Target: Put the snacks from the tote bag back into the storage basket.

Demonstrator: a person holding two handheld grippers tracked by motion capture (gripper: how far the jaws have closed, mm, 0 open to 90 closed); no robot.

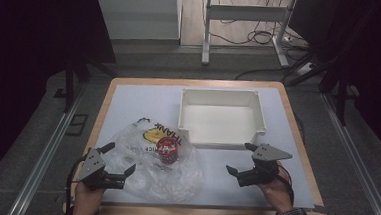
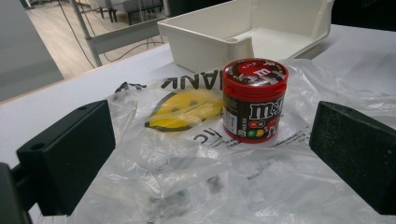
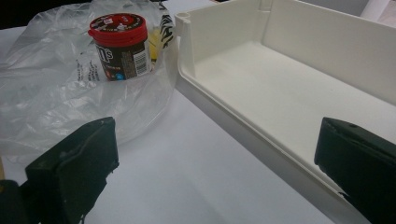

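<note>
Here, both tools [image 1: 120, 159] [image 1: 240, 158] wide open, empty; candy jar [image 1: 167, 150] upright on bag [image 1: 144, 172], print partly crumpled.

A white bin [image 1: 223, 117] sits open at the far side of the table [image 1: 129, 98], with nothing inside it. Behind the table there's a metal frame [image 1: 244, 13] standing on the floor, with cables [image 1: 263, 39] lying around its legs.

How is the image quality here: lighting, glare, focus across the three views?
High view: dim, dark surroundings, small label text on the candy jar unreadable. Left gripper view: brighter, jar sharp, soft glare on its lid and on the plastic bag; near jaws slightly soft. Right gripper view: white bin evenly lit, jaws blurred at the bottom.
</note>
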